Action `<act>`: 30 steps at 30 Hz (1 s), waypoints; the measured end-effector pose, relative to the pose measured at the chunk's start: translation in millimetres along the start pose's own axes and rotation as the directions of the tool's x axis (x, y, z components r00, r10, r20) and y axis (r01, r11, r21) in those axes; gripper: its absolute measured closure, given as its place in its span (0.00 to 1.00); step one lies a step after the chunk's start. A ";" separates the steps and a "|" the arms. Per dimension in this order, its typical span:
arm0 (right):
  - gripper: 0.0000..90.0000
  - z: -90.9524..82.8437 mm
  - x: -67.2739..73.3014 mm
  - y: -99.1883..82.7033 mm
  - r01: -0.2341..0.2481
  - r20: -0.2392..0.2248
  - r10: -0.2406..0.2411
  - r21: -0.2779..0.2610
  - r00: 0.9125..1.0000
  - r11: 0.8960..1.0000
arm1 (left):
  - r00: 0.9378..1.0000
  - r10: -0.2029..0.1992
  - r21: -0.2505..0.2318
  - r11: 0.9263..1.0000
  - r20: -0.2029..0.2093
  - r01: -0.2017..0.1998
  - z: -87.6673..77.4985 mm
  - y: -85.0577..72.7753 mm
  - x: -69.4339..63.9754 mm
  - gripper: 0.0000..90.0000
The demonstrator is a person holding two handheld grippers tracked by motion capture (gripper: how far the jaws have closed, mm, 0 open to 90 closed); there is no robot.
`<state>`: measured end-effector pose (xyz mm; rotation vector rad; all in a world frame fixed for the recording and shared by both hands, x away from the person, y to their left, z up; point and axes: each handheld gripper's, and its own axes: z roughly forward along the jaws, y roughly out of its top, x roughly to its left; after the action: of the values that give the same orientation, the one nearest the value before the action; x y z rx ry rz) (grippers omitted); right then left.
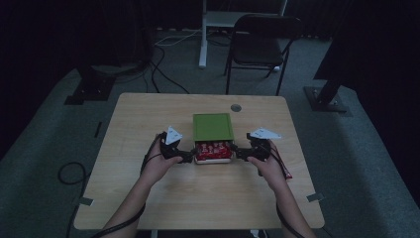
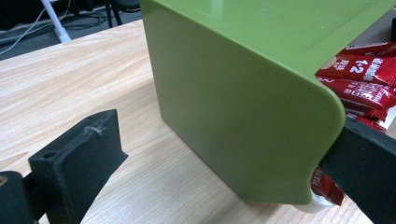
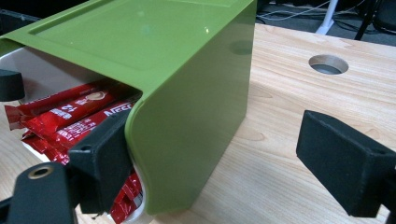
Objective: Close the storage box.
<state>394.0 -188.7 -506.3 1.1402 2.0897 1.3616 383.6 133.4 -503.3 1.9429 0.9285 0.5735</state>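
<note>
One green box (image 1: pixel 213 127) sits at the table's (image 1: pixel 148 198) middle, its near end open over a heap of red sachets (image 1: pixel 212 150). Two grippers flank it: the left gripper (image 1: pixel 184 156) and the right gripper (image 1: pixel 239 152) each straddle a near corner, jaws spread. One loose sachet (image 1: pixel 282 162) lies right.

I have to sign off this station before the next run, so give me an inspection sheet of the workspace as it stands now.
Surface: light wooden table, round cable hole near the far edge.
Job's things: green box, open at the person's side; red sachets packed inside.
Clutter: one red sachet lying under the right hand.
Grippers: left gripper and right gripper, both open, each straddling a front corner of the box.
Cables: gripper leads along both forearms; loose cables on the floor.
Surroundings: black folding chair, grey carpet, dark room.
</note>
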 end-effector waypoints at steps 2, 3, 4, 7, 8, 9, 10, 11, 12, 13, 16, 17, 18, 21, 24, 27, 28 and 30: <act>0.14 0.5 -0.1 0.4 -0.001 0.003 0.001 0.001 1.000 1.000 | 1.000 -0.001 -0.001 1.000 -0.002 0.001 0.5 0.2 0.5 0.02; 0.14 0.8 -0.2 0.5 -0.002 0.003 0.002 0.000 1.000 1.000 | 1.000 -0.002 -0.002 1.000 -0.002 0.002 0.9 0.4 0.7 0.02; 0.14 1.1 -0.3 0.6 -0.002 0.005 0.002 -0.001 1.000 1.000 | 1.000 -0.002 -0.003 1.000 -0.002 0.002 1.1 0.4 0.8 0.02; 0.14 2.0 -0.8 0.7 -0.007 0.006 0.007 -0.002 1.000 1.000 | 1.000 -0.005 -0.001 1.000 -0.002 0.005 1.7 0.9 1.5 0.02; 0.14 2.2 -0.9 0.7 -0.007 0.006 0.007 -0.002 1.000 1.000 | 1.000 -0.007 0.001 1.000 0.000 0.007 1.9 1.1 1.7 0.02; 0.14 2.3 -0.9 0.7 -0.007 0.006 0.007 -0.002 1.000 1.000 | 1.000 -0.007 0.002 1.000 0.001 0.007 2.0 1.2 1.9 0.02; 0.14 2.4 -1.0 0.8 -0.006 0.006 0.006 -0.002 1.000 1.000 | 1.000 -0.008 0.003 1.000 0.002 0.008 2.2 1.3 2.0 0.02; 0.14 2.4 -1.1 0.9 -0.005 0.006 0.005 -0.001 1.000 1.000 | 1.000 -0.009 0.004 1.000 0.003 0.009 2.3 1.3 2.1 0.02; 0.14 2.4 -1.0 1.0 -0.004 0.006 0.004 -0.001 1.000 1.000 | 1.000 -0.009 0.004 1.000 0.002 0.009 2.4 1.3 2.0 0.02; 0.14 2.4 -0.9 0.9 -0.005 0.007 0.005 -0.001 1.000 1.000 | 1.000 -0.010 0.004 1.000 0.003 0.010 2.4 1.3 2.0 0.02; 0.15 2.4 -0.5 0.9 -0.003 0.006 0.003 -0.004 1.000 1.000 | 1.000 -0.010 0.002 1.000 0.002 0.010 2.3 0.9 1.8 0.02; 0.15 2.3 -0.2 1.0 -0.003 0.007 0.003 -0.005 1.000 1.000 | 1.000 -0.012 0.003 1.000 0.002 0.012 2.3 0.8 1.8 0.02; 0.15 2.2 0.0 1.0 -0.003 0.009 0.003 -0.005 1.000 1.000 | 1.000 -0.010 0.002 1.000 0.004 0.010 2.4 0.8 1.5 0.02; 0.15 2.1 0.9 1.4 -0.009 0.012 0.009 -0.010 1.000 1.000 | 1.000 -0.003 -0.001 1.000 0.008 0.003 2.3 0.7 -0.2 0.02; 0.15 1.0 2.4 3.0 -0.020 0.001 0.020 -0.020 1.000 1.000 | 1.000 -0.011 -0.010 1.000 0.011 0.011 0.5 1.4 -1.5 0.02; 0.15 -0.6 5.0 4.5 -0.020 -0.010 0.020 -0.026 1.000 0.999 | 1.000 -0.019 -0.024 1.000 0.010 0.019 -2.2 2.0 -2.7 0.02; 0.15 -1.1 6.3 4.9 -0.020 -0.015 0.020 -0.027 1.000 0.999 | 1.000 -0.021 -0.027 0.999 0.014 0.021 -3.3 2.1 -3.2 0.03; 0.15 -2.3 8.1 5.9 -0.020 -0.018 0.019 -0.030 1.000 0.999 | 0.999 -0.028 -0.031 0.999 0.026 0.028 -5.4 1.8 -4.3 0.02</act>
<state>390.0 -182.3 -499.2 1.1428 2.0688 1.4126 377.9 132.1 -499.1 1.9025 0.9244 0.5430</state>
